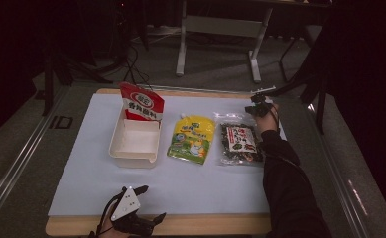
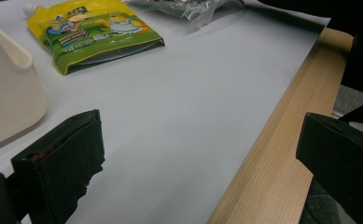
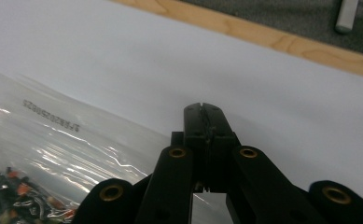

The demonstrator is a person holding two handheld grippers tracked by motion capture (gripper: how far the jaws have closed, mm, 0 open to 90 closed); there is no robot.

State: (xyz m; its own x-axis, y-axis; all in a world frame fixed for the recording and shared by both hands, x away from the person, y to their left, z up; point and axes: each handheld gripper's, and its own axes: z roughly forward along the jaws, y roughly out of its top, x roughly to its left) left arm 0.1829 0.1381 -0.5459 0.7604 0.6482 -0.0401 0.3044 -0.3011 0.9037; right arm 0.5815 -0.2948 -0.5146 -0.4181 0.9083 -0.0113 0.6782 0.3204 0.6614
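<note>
Packing snacks into cream tray (image 1: 133,157) looks barely begun. Red pouch (image 1: 142,103) stands at tray's far end. Right gripper (image 3: 202,109), jaws closed and empty, at far corner of clear snack bag (image 1: 239,143), right. Yellow-green spout pouch (image 1: 192,139) centre, untouched. Left gripper (image 1: 146,203) open, idle, near edge.

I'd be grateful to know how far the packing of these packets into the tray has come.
One red packet already stands in the white tray. The right gripper, shut, is at the clear snack bag. That bag and the yellow pouch remain on the mat.
</note>
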